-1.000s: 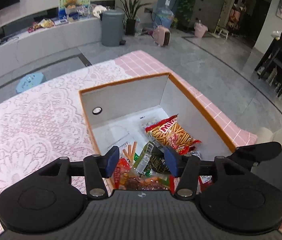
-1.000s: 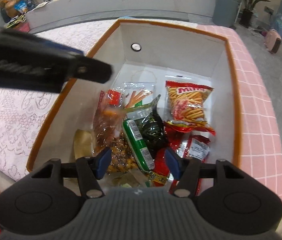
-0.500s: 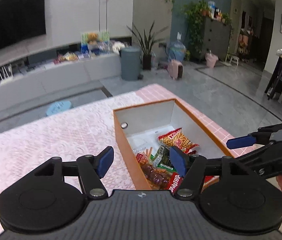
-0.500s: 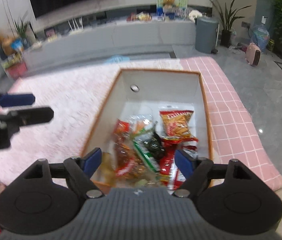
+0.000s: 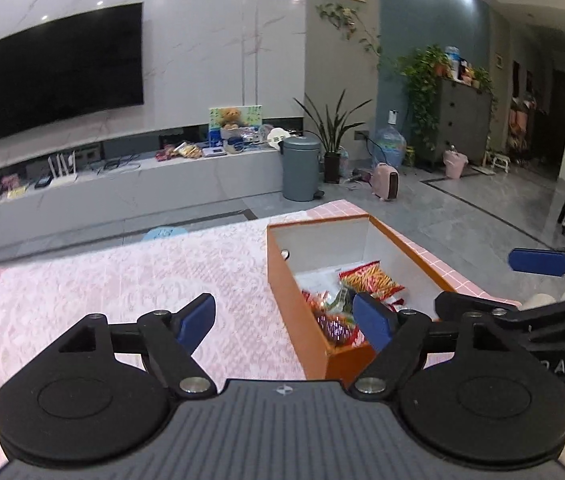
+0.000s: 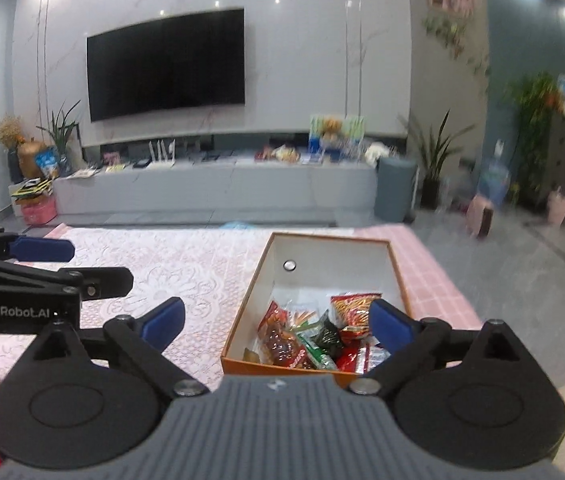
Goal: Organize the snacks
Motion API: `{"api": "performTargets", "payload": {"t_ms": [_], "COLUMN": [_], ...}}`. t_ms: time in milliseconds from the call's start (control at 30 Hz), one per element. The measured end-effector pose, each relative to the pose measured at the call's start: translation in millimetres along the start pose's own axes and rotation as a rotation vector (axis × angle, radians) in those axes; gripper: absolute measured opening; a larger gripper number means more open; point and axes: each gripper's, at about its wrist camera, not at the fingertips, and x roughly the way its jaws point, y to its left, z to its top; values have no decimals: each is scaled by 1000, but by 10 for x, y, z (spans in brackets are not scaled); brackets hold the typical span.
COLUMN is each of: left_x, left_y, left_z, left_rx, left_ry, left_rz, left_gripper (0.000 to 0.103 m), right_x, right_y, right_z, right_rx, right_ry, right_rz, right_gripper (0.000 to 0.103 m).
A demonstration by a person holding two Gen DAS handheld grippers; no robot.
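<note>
Both claws hang empty above the near edge of the table, jaws spreading wide: the left gripper (image 5: 284,318) has only lace cloth (image 5: 122,280) ahead, the right gripper (image 6: 276,322) looks into the orange box (image 6: 242,332) just beyond its tips. The snacks (image 6: 314,336) lie heaped at the box's near end. I'd worry a careless dip could snag that near wall and drag the box toward the table edge.

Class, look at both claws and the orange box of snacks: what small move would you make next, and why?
Probably just draw both claws a little further back and stop. The left claw and right claw are both empty, jaws opening, clear of the orange box. The snack packets all lie inside it, and no loose snack shows on the pink lace tablecloth.
</note>
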Motion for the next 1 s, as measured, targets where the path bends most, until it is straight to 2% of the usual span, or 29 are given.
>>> {"api": "performTargets", "payload": {"t_ms": [100, 233, 500, 1000], "left_x": [46, 152, 249, 341], "left_y": [47, 71, 112, 156], "left_z": [-177, -388, -654, -781], "left_rx": [-34, -15, -38, -85], "left_ry": [23, 66, 106, 142], "left_rz": [17, 49, 28, 18], "left_gripper": [93, 94, 94, 94], "right_x": [-101, -121, 118, 280], "right_y": [100, 139, 3, 23], "right_z": [-192, -389, -626, -768], "right_rx": [-35, -32, 111, 113], "right_ry": [-45, -67, 6, 54], "right_rz": [-47, -94, -152, -200], "right_gripper": [97, 100, 100, 100]}}
